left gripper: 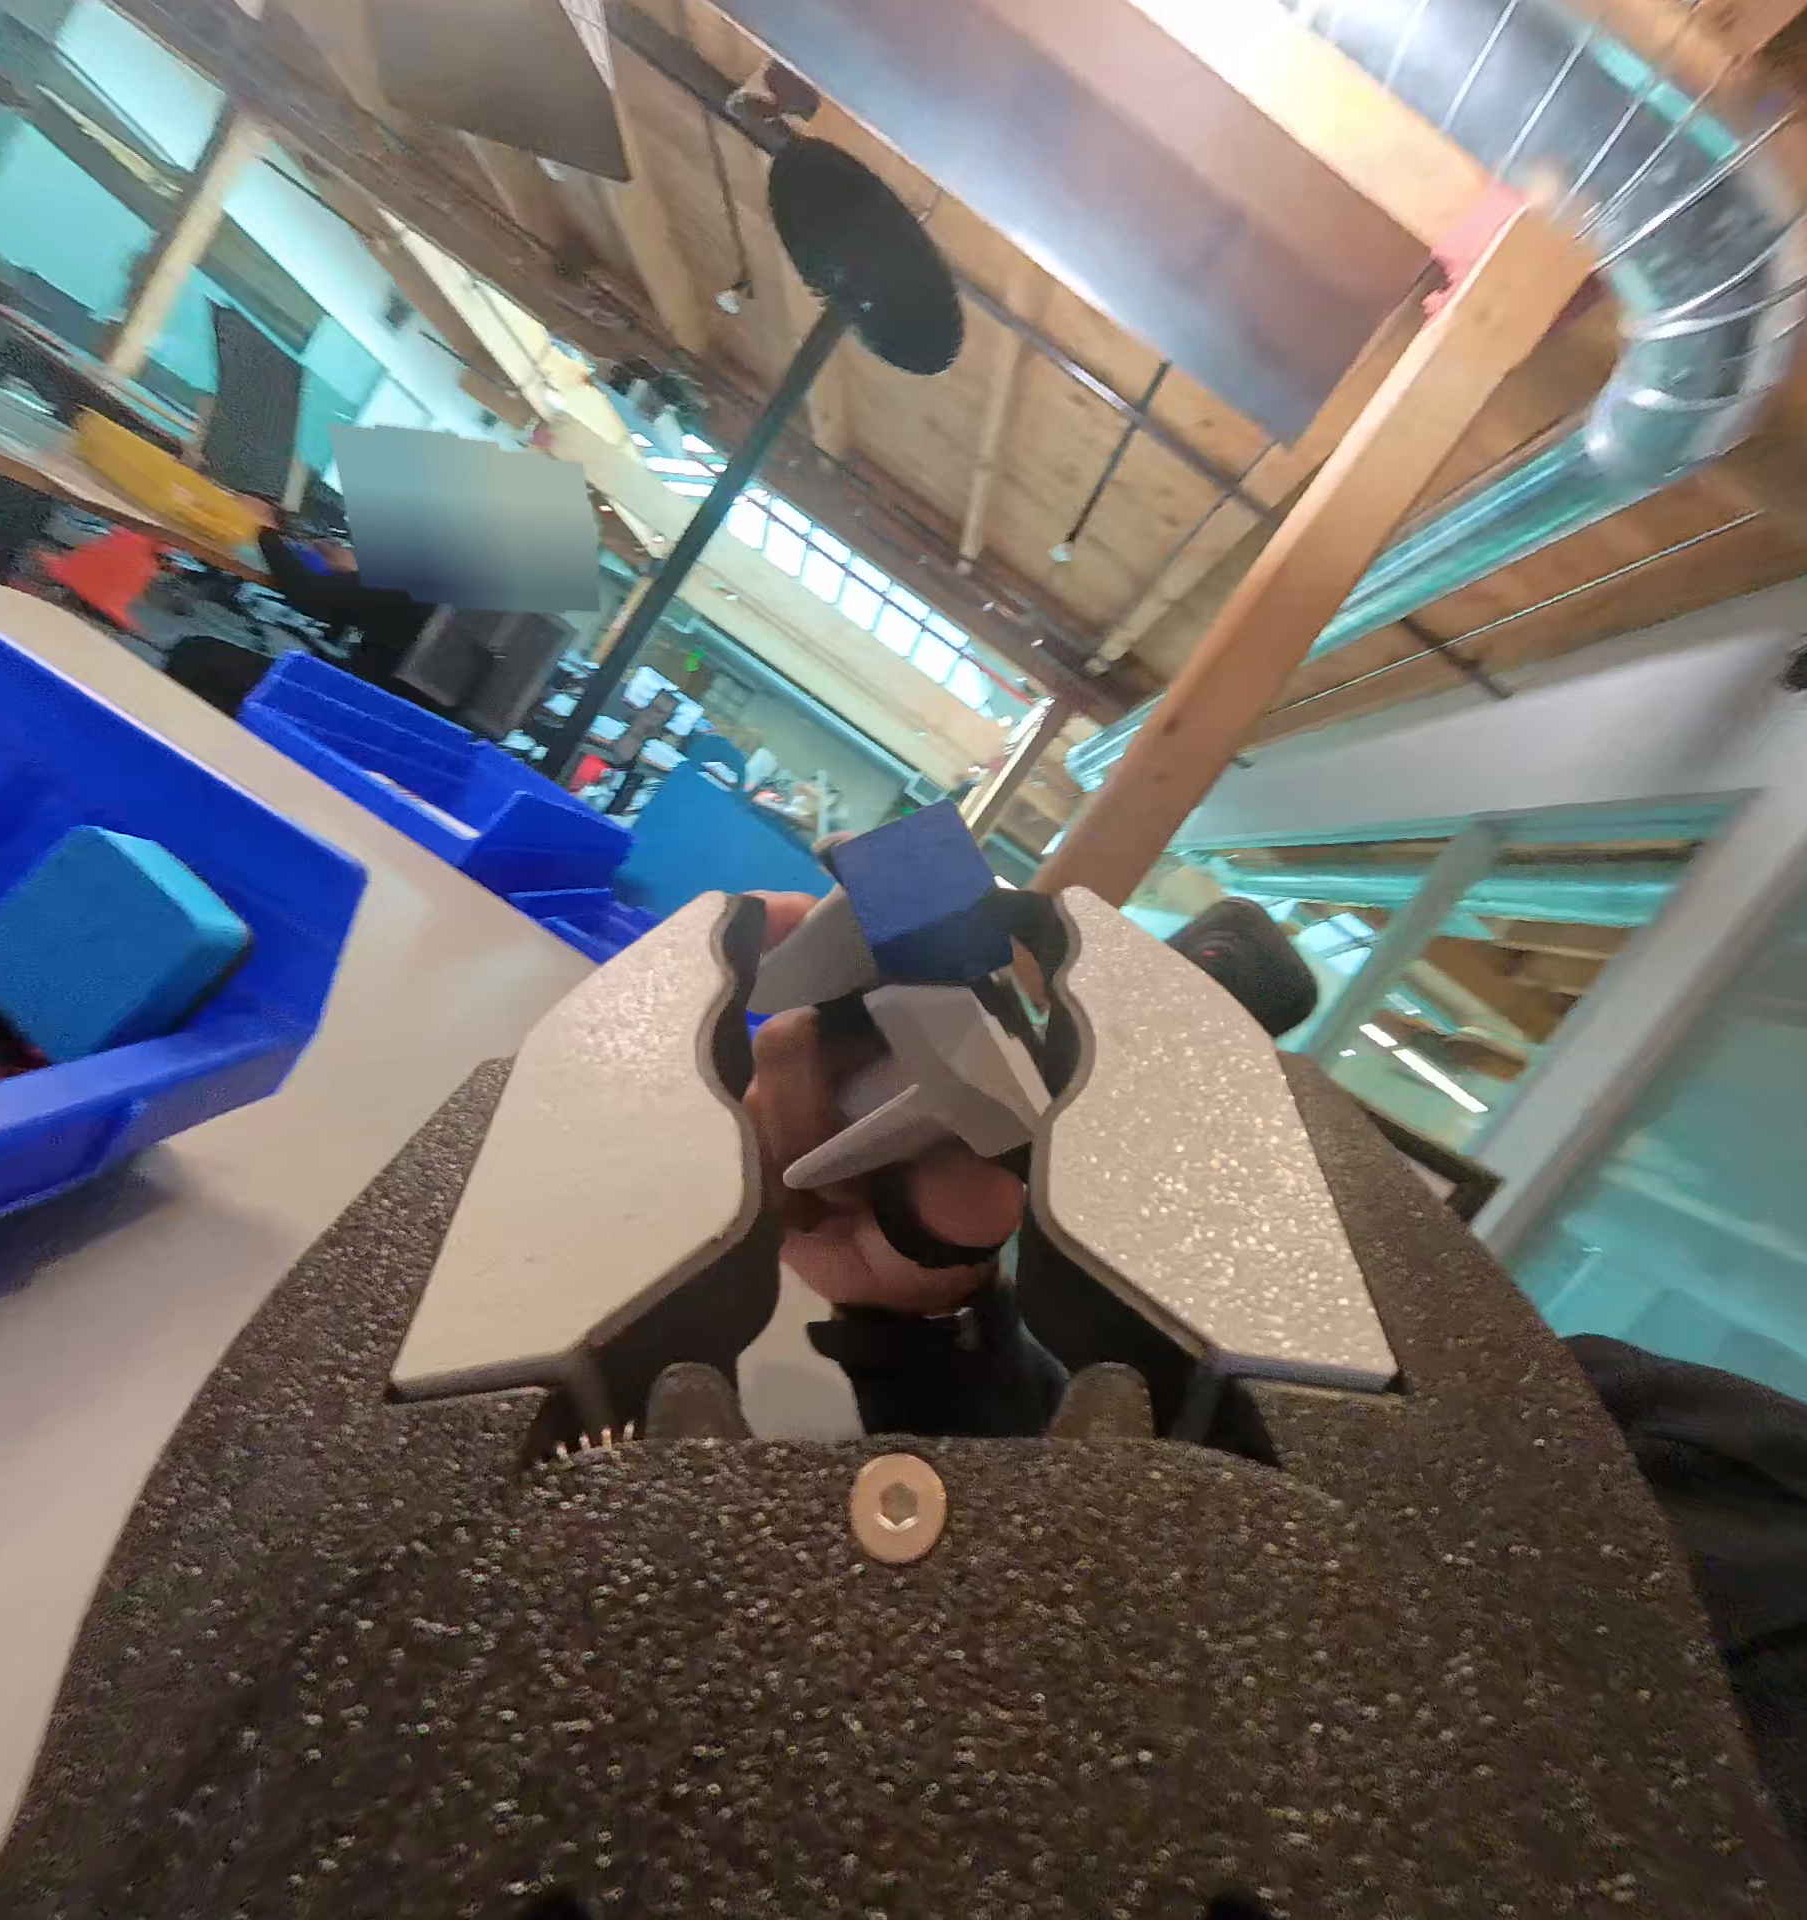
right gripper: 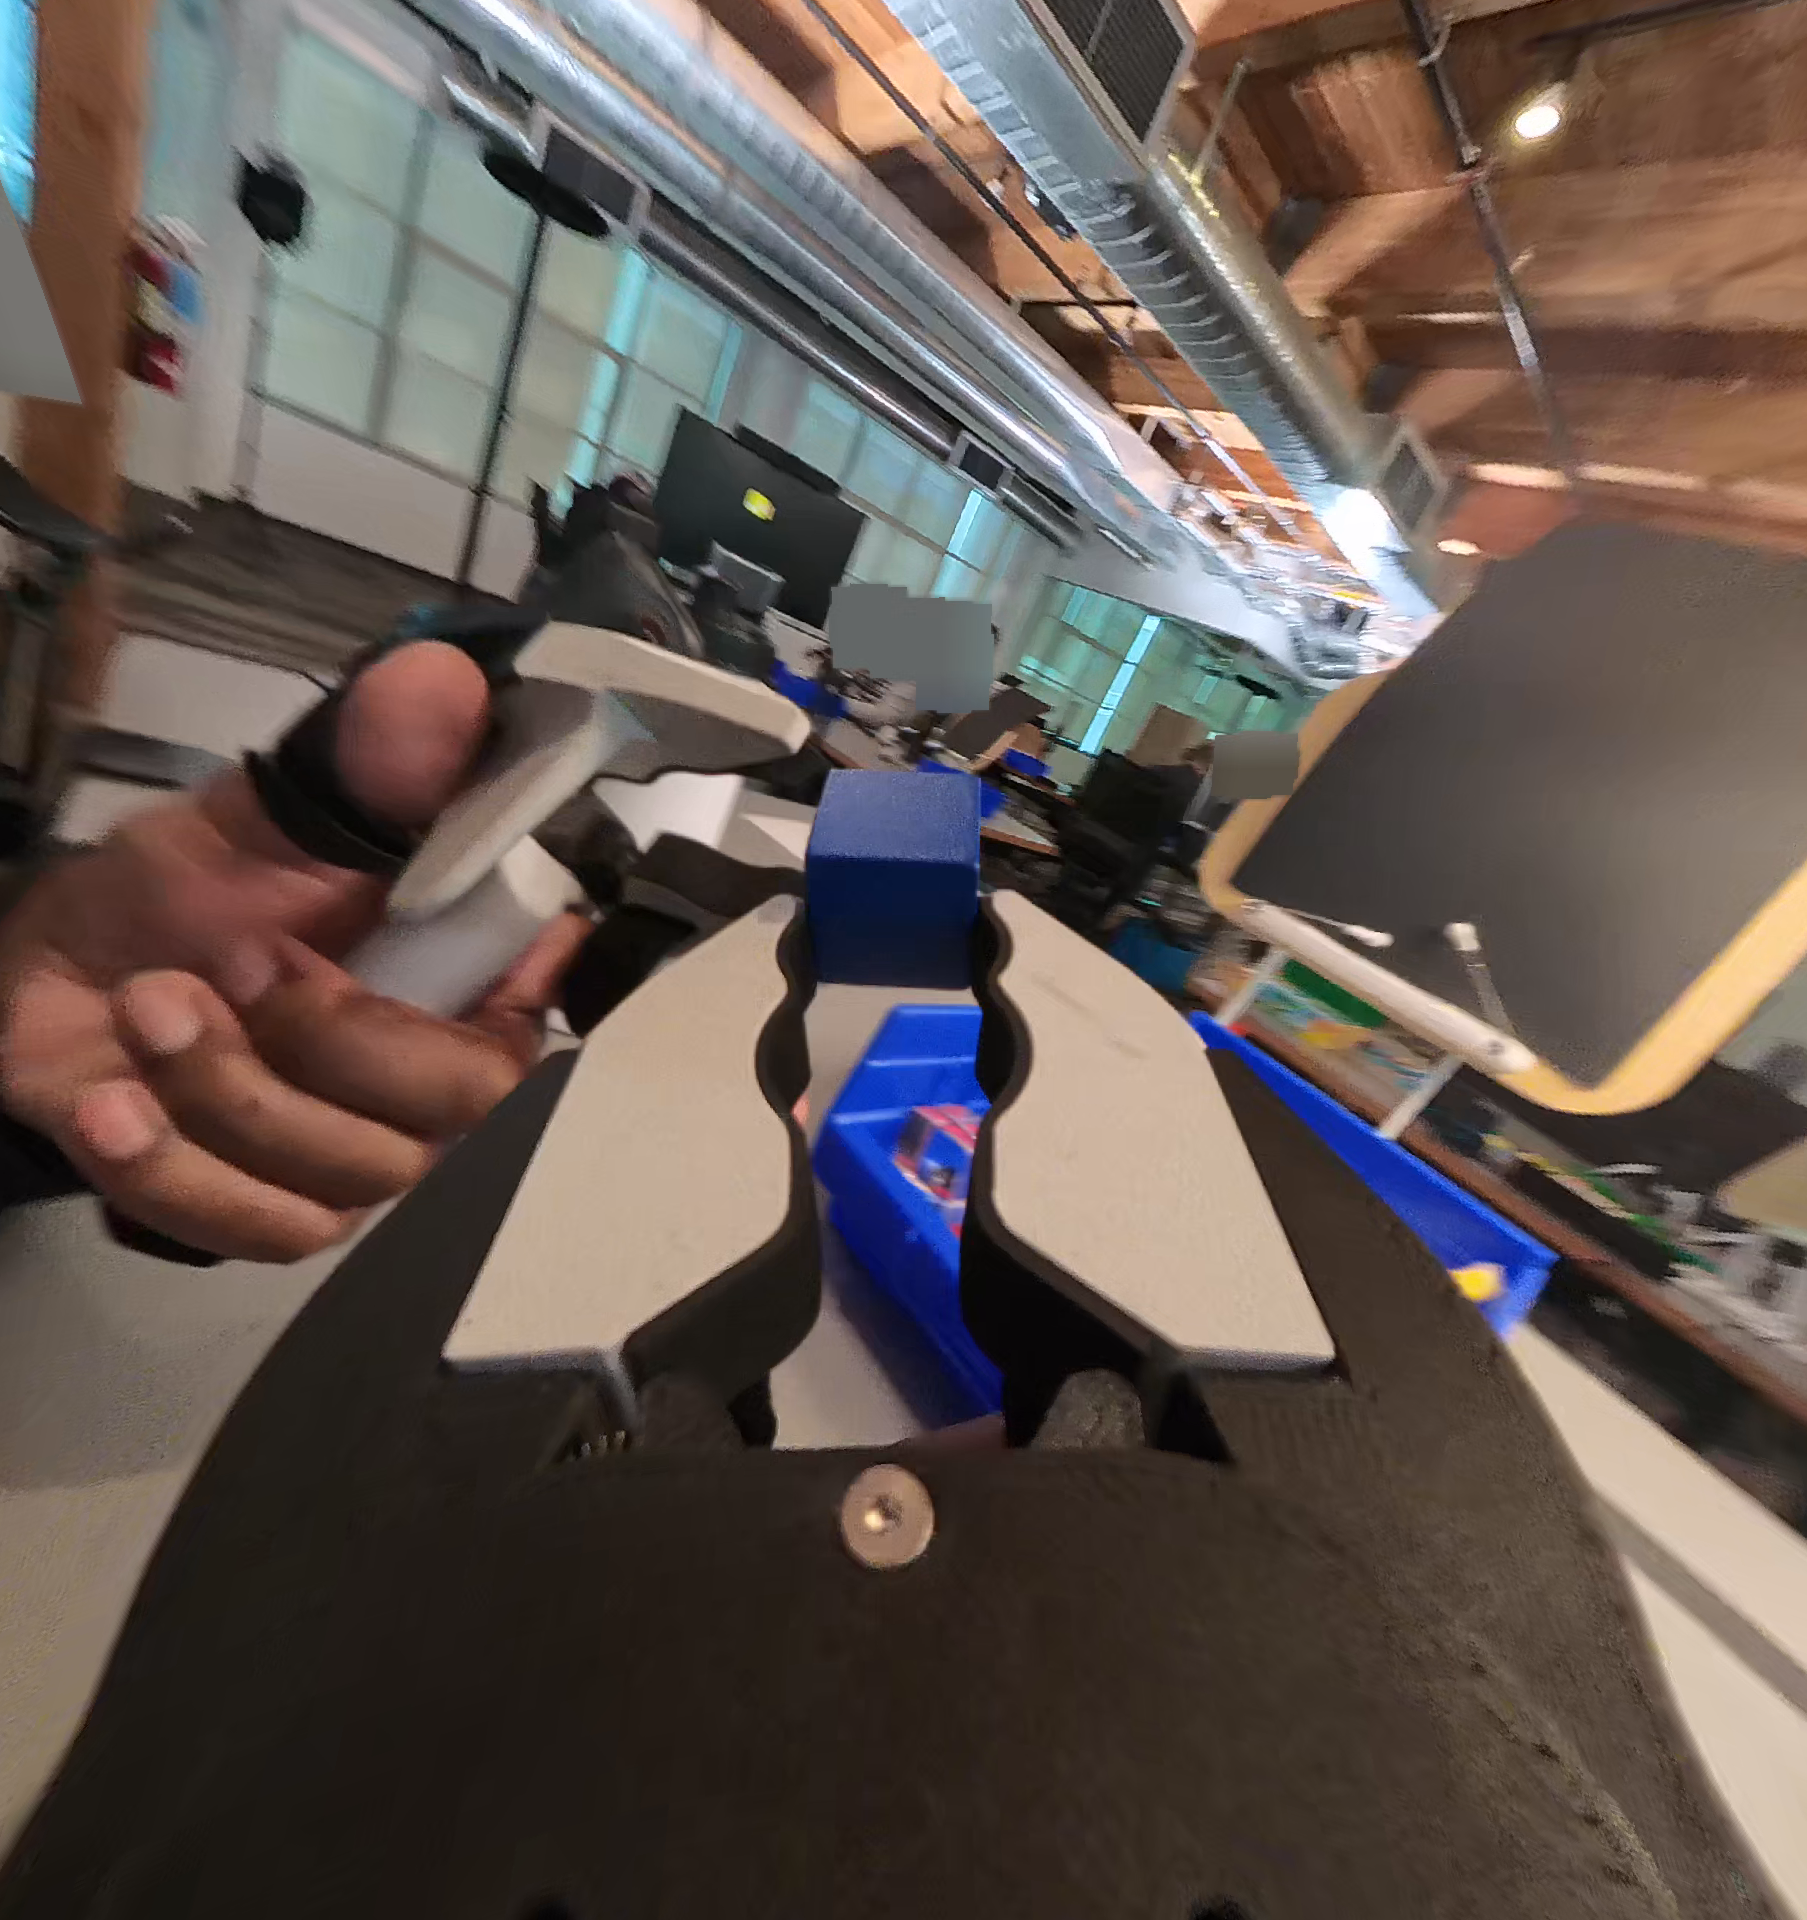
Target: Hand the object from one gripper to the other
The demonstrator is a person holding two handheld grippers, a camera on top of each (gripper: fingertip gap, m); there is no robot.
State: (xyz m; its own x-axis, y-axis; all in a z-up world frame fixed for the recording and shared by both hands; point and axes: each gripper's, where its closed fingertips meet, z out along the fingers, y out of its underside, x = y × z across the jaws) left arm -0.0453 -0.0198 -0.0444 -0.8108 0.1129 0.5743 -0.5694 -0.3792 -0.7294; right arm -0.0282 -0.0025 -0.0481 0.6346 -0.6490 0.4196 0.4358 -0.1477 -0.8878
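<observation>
A dark blue cube (right gripper: 894, 883) sits clamped between the tips of my right gripper (right gripper: 894, 914), held up in the air above the table. In the left wrist view the same cube (left gripper: 920, 894) shows just past the tips of my left gripper (left gripper: 899, 925), roughly in line with the gap between them. The left jaws stand wide apart and do not touch the cube. The right gripper's grey fingers (left gripper: 940, 1049) and the hand holding it show through that gap. In the right wrist view one grey left finger (right gripper: 670, 707) reaches in just up and left of the cube.
A blue bin (left gripper: 203, 1049) holding a light blue foam block (left gripper: 99, 935) stands on the white table (left gripper: 99, 1403) at left, with more blue bins (left gripper: 411, 748) behind. Another blue bin (right gripper: 878, 1174) lies under the right gripper. A black wood-edged panel (right gripper: 1553, 810) hangs at right. The grippers are tip to tip, or close to it.
</observation>
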